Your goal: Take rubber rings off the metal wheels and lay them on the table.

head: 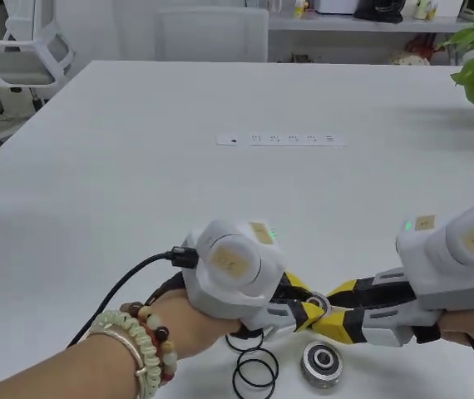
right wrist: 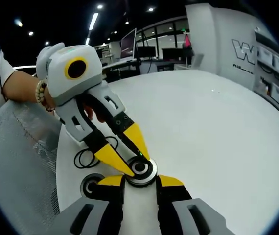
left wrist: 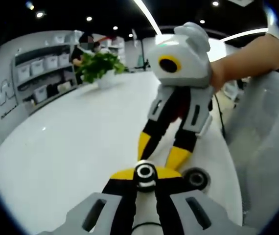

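Metal wheel (head: 318,304) sits over the near edge of the white worktop (head: 179,208), clamped between the closed left tongs (left wrist: 145,173). Right tongs (right wrist: 142,180) stand part-open on either side of the same wheel; whether they pinch it cannot be told. A second wheel (head: 321,364) and loose black rubber rings (head: 255,367) lie side by side on the worktop near the tongs.

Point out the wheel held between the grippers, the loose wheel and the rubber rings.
held wheel (right wrist: 142,170): right gripper view, its hub.
loose wheel (head: 321,362): head view, its centre.
rubber rings (head: 255,368): head view, middle of the loops.
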`<state>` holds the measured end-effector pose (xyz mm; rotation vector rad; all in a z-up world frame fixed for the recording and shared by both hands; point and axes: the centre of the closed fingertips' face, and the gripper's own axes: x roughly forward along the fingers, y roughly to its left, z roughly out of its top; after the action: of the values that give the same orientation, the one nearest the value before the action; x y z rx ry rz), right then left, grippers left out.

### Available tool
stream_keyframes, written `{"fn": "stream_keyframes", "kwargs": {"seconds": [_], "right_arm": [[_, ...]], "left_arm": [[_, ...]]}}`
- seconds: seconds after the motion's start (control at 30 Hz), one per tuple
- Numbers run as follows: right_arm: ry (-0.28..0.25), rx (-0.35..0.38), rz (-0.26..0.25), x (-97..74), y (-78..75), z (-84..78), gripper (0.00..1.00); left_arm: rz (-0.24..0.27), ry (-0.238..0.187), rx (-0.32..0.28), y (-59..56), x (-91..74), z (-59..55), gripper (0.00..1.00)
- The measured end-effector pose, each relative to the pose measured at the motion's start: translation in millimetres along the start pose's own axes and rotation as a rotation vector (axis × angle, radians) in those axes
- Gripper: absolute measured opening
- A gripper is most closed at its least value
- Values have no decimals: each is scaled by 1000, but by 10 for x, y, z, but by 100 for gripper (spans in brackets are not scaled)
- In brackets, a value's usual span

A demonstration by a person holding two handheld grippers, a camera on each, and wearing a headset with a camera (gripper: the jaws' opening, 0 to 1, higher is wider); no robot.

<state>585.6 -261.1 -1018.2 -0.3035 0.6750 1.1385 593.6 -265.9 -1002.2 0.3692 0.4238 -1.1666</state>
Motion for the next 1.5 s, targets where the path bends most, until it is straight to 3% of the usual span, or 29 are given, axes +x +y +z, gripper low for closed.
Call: {"fn": "stream_keyframes", "kwargs": {"seconds": [0.23,0.27,0.33,0.37,0.4,0.67,0.7,1.0,1.27,1.3,1.37,1.4,1.5], "right_arm": [[15,-30,-1,-10,0,-21,19],[21,-39,-3,-13,-4,-31,17],[40,-47,-13,-28,-29,-69,1],[15,-25,-47,-22,-87,-42,0],[29,-11,-21,-24,-51,-70,0],[42,-24,-38,-11,-62,-64,0],[47,-13,-43,-7,-73,-66,0],[43,329,-39,-48,-93,-64,0],[11,410,-30,-93,-88,-16,0],[0,424,-41,-107,-97,-3,0],[-60,479,-7,-130,-95,101,0],[-32,463,-24,-127,-119,48,0],[-38,457,-16,-112,-77,80,0]], "left_arm": [[-1,3,6,6,-22,-12,14],[0,4,6,12,-27,-16,14],[10,9,-1,43,-49,-35,14],[5,8,-9,43,-55,-41,14],[7,9,-9,41,-55,-45,14],[11,9,-5,35,-49,-41,14],[11,10,-4,36,-48,-40,14],[16,8,-5,41,-47,-36,14],[18,10,-3,45,-50,-37,14],[16,10,-4,43,-52,-39,14],[18,8,-8,43,-53,-38,14],[19,7,-9,43,-53,-37,14],[21,8,-8,42,-52,-35,14]]}}
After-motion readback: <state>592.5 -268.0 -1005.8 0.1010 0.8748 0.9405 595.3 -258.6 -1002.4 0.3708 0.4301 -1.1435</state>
